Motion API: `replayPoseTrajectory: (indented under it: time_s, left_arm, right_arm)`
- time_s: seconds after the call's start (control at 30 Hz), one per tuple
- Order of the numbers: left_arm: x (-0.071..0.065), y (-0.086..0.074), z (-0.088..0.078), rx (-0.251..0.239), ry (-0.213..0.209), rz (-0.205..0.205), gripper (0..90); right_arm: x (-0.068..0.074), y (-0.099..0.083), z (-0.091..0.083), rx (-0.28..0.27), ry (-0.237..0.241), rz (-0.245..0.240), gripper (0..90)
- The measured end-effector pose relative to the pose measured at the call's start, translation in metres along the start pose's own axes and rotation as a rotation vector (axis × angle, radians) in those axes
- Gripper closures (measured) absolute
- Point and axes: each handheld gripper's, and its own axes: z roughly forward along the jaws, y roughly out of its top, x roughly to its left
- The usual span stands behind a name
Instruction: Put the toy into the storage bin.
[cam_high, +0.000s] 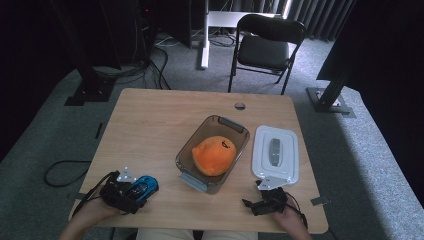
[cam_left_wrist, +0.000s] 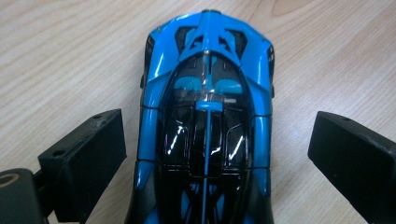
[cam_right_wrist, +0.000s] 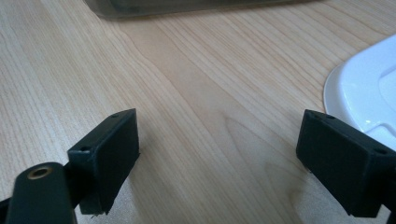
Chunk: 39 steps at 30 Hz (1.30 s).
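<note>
Pale woodgrain table (cam_high: 150, 125) carries a glossy blue toy car (cam_left_wrist: 208, 126) between the left gripper's (cam_left_wrist: 210, 154) spread jaws, seemingly untouched.

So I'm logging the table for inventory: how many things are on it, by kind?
Toy cars: 1, blue toy car
Plush toys: 1, orange plush
Containers: 1, clear tub
Lids: 1, white lid
Total: 4

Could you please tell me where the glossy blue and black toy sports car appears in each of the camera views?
High view: the glossy blue and black toy sports car sits near the table's front-left edge, at the left gripper.
Left gripper view: the car stands centred between the two open black jaws.
Right gripper view: not in it.
Shared landmark: the light wooden tabletop, under the car in both.
</note>
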Motion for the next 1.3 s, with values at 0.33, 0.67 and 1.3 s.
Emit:
replayPoseTrajectory:
  time_s: [0.33, 0.67, 1.3]
  left_arm:
    - [0.003, -0.001, 0.009, 0.04, 0.023, 0.02, 15.0]
    - [0.007, 0.003, 0.012, 0.071, 0.03, 0.012, 15.0]
    - [0.005, 0.007, 0.012, 0.046, 0.008, 0.042, 26.5]
  right_arm:
    - [-0.001, 0.0, 0.0, 0.0, -0.004, 0.003, 12.9]
    - [0.0, 0.001, 0.001, -0.001, -0.005, 0.003, 12.9]
    - [-0.001, 0.017, 0.003, -0.037, -0.017, 0.051, 13.4]
